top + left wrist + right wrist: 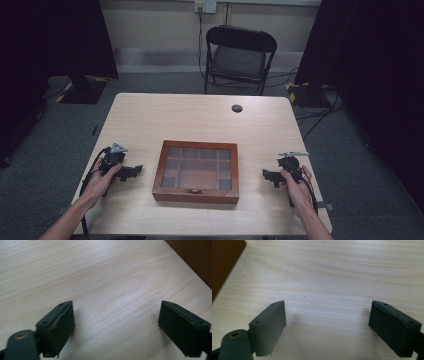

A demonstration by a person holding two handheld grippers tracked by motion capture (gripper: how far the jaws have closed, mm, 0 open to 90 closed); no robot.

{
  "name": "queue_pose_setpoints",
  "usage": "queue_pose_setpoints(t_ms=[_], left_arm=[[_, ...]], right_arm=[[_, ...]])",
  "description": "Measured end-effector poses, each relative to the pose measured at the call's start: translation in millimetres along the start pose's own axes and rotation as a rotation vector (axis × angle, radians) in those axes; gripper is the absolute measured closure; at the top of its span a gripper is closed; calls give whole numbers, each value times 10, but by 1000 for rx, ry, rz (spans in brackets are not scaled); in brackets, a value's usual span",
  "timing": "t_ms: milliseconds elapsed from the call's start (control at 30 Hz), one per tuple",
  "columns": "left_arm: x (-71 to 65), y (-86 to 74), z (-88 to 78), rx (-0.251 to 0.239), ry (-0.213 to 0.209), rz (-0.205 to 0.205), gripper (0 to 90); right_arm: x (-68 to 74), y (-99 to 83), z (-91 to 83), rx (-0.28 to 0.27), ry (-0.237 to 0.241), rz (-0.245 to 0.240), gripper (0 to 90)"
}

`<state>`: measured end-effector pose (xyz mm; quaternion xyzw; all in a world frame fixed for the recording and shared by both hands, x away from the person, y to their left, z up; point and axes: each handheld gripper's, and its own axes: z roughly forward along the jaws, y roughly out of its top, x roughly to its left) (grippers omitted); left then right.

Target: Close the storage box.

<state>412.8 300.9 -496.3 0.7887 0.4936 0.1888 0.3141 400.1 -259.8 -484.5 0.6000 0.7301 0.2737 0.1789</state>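
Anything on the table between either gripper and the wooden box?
Nothing visible. The wooden box sits closed mid-table, with the left gripper to one side and the right gripper to the other. Both have open, empty fingers, and bare table lies between each and the box.

A brown wooden box [196, 171] lies flat, lid closed, at the lower centre of the high view. Its glass-panelled lid shows a grid of compartments beneath, and a small metal clasp sits on the near front edge.
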Motion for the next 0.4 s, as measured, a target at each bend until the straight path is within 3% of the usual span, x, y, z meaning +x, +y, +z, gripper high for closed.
queue_pose_setpoints(t_ms=[133, 200, 400], left_arm=[[6, -65, 17, -52, -4, 5, 56], [9, -75, 23, -63, -6, 2, 42], [12, -74, 23, -60, -2, 5, 38]], right_arm=[[73, -53, 36, -35, -61, -33, 75], [116, -97, 85, -59, -54, -65, 0], [143, -151, 111, -126, -43, -70, 0]])
